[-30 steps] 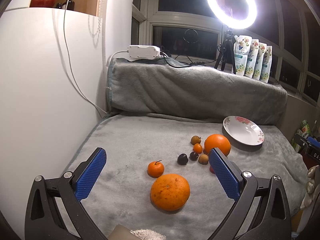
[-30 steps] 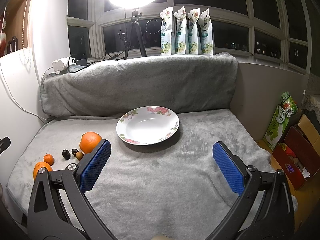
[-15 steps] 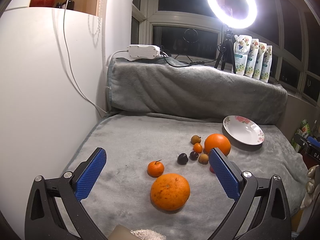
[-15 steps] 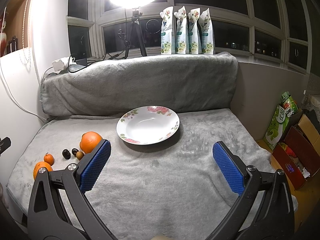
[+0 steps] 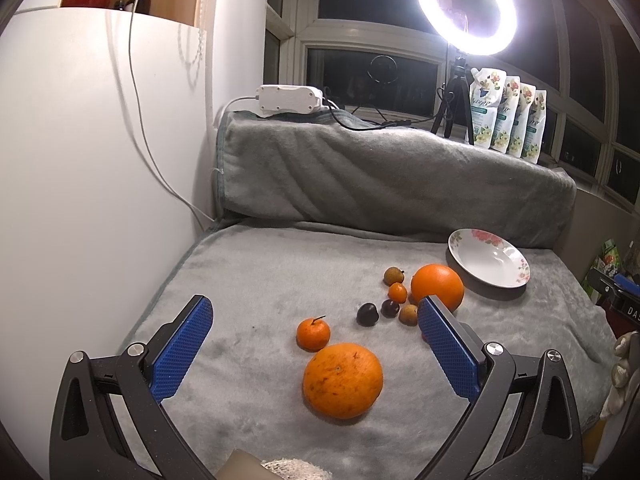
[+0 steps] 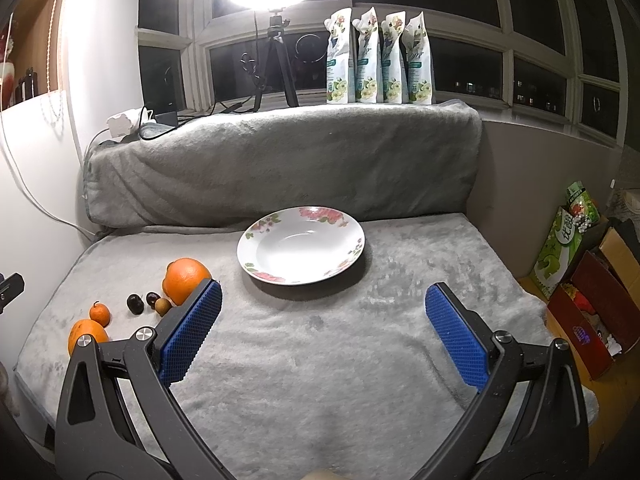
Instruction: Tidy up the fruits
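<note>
Fruits lie on a grey blanket (image 5: 260, 280). In the left wrist view a big orange (image 5: 342, 380) sits nearest, a small tangerine (image 5: 313, 333) just behind it, then two dark plums (image 5: 367, 314), small brown fruits (image 5: 408, 314), a tiny orange one (image 5: 397, 292) and a second big orange (image 5: 437, 286). A white floral plate (image 5: 488, 258) stands empty at the far right; it is central in the right wrist view (image 6: 300, 244). My left gripper (image 5: 314, 324) is open above the near fruits. My right gripper (image 6: 322, 312) is open and empty in front of the plate.
A blanket-covered back ledge (image 6: 280, 160) carries a ring light on a tripod (image 5: 466, 8), several pouches (image 6: 378, 56) and a power strip (image 5: 288, 100). A white wall (image 5: 80, 160) bounds the left. Boxes and bags (image 6: 592, 280) stand on the floor to the right.
</note>
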Action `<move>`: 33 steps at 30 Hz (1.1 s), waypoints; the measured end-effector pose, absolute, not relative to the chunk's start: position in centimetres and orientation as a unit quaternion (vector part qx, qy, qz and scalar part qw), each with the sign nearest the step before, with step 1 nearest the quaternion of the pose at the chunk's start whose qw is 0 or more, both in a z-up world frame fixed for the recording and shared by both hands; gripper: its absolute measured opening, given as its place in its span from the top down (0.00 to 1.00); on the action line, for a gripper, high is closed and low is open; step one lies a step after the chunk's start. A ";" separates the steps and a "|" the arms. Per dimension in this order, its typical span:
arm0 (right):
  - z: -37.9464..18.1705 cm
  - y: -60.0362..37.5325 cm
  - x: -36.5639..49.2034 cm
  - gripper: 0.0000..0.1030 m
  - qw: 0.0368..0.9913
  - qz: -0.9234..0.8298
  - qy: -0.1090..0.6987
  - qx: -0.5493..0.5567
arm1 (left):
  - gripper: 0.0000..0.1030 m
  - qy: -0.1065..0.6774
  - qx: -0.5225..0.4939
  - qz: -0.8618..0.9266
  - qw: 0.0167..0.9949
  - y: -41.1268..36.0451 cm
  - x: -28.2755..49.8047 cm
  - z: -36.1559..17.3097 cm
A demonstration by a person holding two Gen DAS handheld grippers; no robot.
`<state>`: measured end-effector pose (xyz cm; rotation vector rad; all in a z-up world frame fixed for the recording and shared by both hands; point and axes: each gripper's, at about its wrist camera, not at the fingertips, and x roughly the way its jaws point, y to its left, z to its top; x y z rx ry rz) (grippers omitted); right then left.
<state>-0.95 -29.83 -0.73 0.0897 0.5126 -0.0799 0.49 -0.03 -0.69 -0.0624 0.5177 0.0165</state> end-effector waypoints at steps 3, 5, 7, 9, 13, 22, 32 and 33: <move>-0.5 -30.0 -0.8 0.00 0.965 -0.033 0.257 0.046 | 0.01 0.261 -0.036 0.010 0.965 0.3 0.5 -1.0; -0.6 -29.7 -0.8 0.00 0.964 -0.025 0.261 0.046 | 0.01 0.266 -0.039 0.014 0.963 0.6 0.4 -1.3; -0.7 -29.5 -0.6 0.00 0.963 -0.017 0.265 0.046 | 0.01 0.274 -0.041 0.016 0.961 0.9 0.4 -1.7; -0.9 -29.2 -0.5 0.00 0.961 -0.003 0.271 0.049 | 0.01 0.284 -0.045 0.017 0.958 1.3 0.4 -2.2; -0.9 -28.4 -0.1 0.00 0.959 0.023 0.277 0.051 | 0.01 0.303 -0.062 0.017 0.951 2.2 0.3 -3.2; -1.6 -26.1 1.4 0.00 0.945 0.108 0.303 0.064 | 0.01 0.341 -0.106 -0.012 0.934 3.6 0.0 -5.8; -3.8 -21.6 4.3 0.00 0.899 0.223 0.368 0.085 | 0.10 0.384 -0.163 -0.063 0.906 2.9 0.4 -8.8; -4.0 -21.0 4.6 0.00 0.893 0.233 0.374 0.086 | 0.11 0.386 -0.166 -0.067 0.905 2.8 0.4 -9.0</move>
